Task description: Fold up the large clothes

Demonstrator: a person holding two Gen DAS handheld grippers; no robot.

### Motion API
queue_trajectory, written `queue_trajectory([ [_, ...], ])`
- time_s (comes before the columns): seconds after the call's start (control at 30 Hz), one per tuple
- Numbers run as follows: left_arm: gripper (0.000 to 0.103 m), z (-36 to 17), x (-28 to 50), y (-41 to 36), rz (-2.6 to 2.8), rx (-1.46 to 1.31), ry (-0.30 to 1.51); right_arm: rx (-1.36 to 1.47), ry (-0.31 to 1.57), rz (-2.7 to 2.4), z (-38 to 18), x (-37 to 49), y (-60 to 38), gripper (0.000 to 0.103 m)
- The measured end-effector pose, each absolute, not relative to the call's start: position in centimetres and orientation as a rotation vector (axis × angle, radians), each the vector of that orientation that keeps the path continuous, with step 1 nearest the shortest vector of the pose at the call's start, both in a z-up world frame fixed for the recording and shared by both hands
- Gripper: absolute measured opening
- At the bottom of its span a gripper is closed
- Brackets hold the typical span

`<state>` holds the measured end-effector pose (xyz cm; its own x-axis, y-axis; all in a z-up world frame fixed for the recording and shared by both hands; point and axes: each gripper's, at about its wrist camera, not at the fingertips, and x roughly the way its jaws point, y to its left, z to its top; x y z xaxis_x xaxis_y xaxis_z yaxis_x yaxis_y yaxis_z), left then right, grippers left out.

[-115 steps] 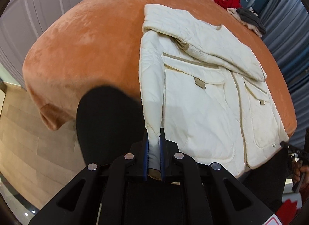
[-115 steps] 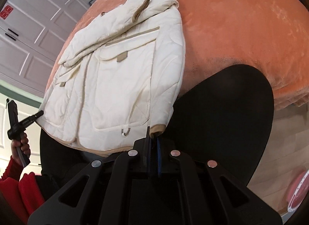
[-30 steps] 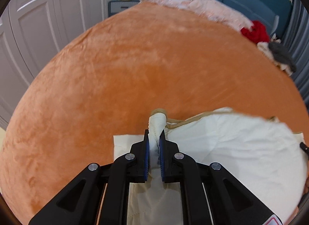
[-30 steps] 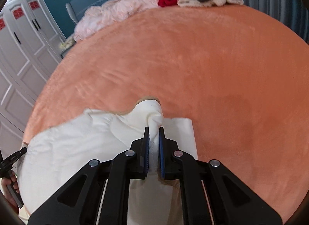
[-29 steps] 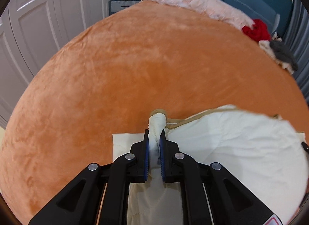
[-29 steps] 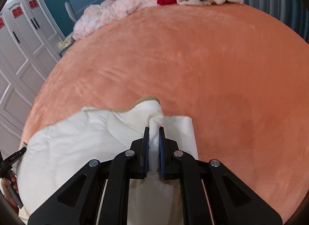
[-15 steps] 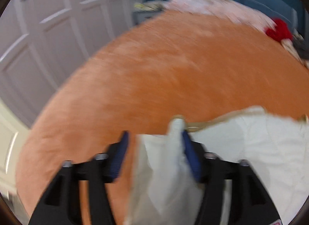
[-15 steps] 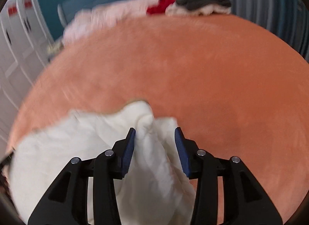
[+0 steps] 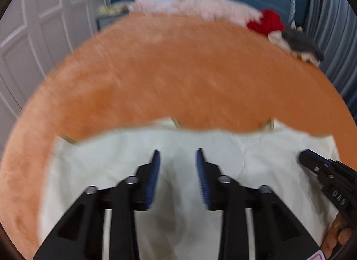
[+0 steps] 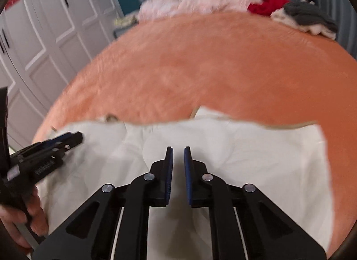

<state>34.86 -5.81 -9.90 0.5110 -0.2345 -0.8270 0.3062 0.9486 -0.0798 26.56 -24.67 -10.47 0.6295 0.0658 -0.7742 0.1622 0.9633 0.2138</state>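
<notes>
Moved: both hems released; cream jacket (image 9: pixel 256 152) now lies doubled on orange bed (image 9: pixel 178 70).
Left hand-held gripper (image 9: pixel 177 155): apart, closing, empty.
Right hand-held gripper (image 10: pixel 178 151): narrowly apart, closing, empty.
Risk: puffy fold springs open, unweighted.

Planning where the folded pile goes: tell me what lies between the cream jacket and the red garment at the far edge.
Only bare orange blanket lies between the cream jacket and the red garment, in both wrist views.

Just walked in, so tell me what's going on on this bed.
A person with a handheld gripper in each hand is folding a cream jacket on the orange bedspread. The jacket lies doubled over, free of both grippers. The left gripper and right gripper hang over it, jaws closing on nothing. Other clothes are piled at the far edge.
</notes>
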Motion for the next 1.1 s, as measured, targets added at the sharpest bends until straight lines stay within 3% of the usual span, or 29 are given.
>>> queue_trajectory([
  [0.33, 0.020, -14.8, 35.1, -7.2, -0.251, 0.118, 0.953, 0.282, 0.913, -0.102, -14.9, 28.0, -24.4, 0.001],
  [0.83, 0.020, -15.4, 34.8, -7.8, -0.222, 0.124, 0.907, 0.294, 0.859, -0.109, -15.7, 28.1, -24.6, 0.001],
  [1.1, 0.031, -9.7, 31.4, -2.8, -0.257, -0.035, 0.850, 0.332, 0.691, -0.159, -8.8, 21.6, -24.7, 0.009],
])
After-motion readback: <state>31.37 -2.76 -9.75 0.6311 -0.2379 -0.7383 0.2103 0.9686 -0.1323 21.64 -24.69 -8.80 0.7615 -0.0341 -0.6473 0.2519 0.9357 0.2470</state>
